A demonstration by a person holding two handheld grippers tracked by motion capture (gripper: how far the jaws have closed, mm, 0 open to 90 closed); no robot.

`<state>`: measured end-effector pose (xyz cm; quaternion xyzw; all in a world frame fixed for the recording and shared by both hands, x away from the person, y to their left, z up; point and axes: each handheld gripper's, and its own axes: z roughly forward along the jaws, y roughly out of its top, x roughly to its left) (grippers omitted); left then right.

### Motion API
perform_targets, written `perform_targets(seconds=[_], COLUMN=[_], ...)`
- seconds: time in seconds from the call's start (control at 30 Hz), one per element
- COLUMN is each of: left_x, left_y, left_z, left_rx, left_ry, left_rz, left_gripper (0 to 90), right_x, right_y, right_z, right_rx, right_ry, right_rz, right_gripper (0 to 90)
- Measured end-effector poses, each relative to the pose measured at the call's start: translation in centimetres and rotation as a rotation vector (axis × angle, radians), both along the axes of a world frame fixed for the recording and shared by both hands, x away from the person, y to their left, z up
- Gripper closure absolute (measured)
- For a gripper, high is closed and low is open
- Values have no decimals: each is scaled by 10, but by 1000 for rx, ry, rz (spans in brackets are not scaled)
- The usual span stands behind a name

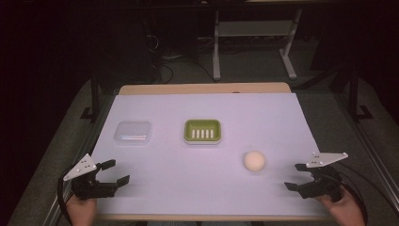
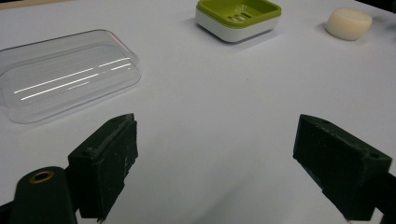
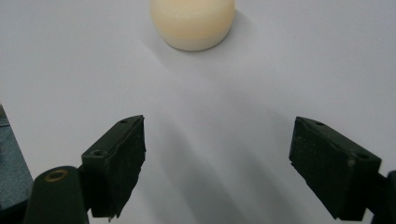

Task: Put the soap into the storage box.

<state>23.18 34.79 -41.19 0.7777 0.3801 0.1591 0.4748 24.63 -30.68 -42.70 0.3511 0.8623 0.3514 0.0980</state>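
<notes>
A round cream soap bar (image 1: 254,161) lies on the white table sheet, right of centre. The soap bar (image 3: 192,21) sits just ahead of my right gripper (image 3: 217,172), whose jaws stand wide apart and empty. A green soap dish (image 1: 203,131) with a slotted white base rests mid-table. Left of it lies a clear plastic lid (image 1: 133,132). My left gripper (image 1: 115,172) is open at the near left, empty. Its own view shows the clear lid (image 2: 65,79) ahead left, the green dish (image 2: 238,17) farther off and the soap bar (image 2: 349,22) at far right. My right gripper (image 1: 295,176) rests near the front right.
The white sheet (image 1: 207,183) covers a wooden table (image 1: 202,88). Dark floor, cables and a white metal stand (image 1: 254,44) lie beyond the far edge. Grey carpet runs along both sides.
</notes>
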Motion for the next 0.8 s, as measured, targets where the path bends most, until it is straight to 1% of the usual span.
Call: perform_targets(seconds=[0.03, 0.13, 0.17, 0.2, 0.23, 0.27, 0.33, 0.37, 0.4, 0.47, 0.5, 0.53, 0.67, 0.73, 0.77, 0.8], left_x=[0, 0, 0, 0, 1, 1, 1, 1, 1, 0, 0, 0, 1, 1, 1, 2], left_y=[0, 0, 0, -1, -1, 0, 1, 2, 2, 1, 1, 1, -1, -1, 0, 0], left_z=[0, 1, 0, 0, 0, 0, 0, 0, 1, 1, 1, 1, 1, 1, 1, 1], left_rx=[-2, -14, -10, -7, -11, -13, -7, -15, -14, -11, -14, -14, -18, -18, -18, -21], left_ry=[-3, -4, -3, -3, -3, -3, -3, -9, -11, -18, -17, -17, -13, -13, -14, -14], left_rz=[1, -3, -2, 1, 1, 0, 3, 4, 3, 3, 2, 2, -1, 0, 0, 1], left_gripper=[133, 133, 132, 133, 133, 133, 133, 132, 133, 133, 132, 133, 132, 132, 133, 132], right_x=[0, 0, 1, 3, 3, 5, 6, 10, 12, 17, 20, 20, 30, 32, 36, 38], right_y=[0, 2, 3, 5, 5, 9, 11, 15, 18, 22, 25, 25, 37, 39, 43, 46], right_z=[1, 3, 5, 8, 8, 11, 12, 15, 16, 17, 17, 17, 19, 20, 23, 24], right_rx=[-2, -3, 0, -8, -8, -19, -19, -32, -37, -32, -31, -31, -52, -49, -65, -68], right_ry=[6, 3, 0, 12, 12, 15, 17, 20, 28, 47, 52, 52, 60, 58, 59, 57], right_rz=[5, 7, 7, 14, 14, 20, 27, 36, 39, 41, 50, 50, 78, 88, 101, 104], right_gripper=[177, 177, 177, 177, 177, 177, 176, 171, 167, 165, 165, 165, 166, 167, 168, 168])
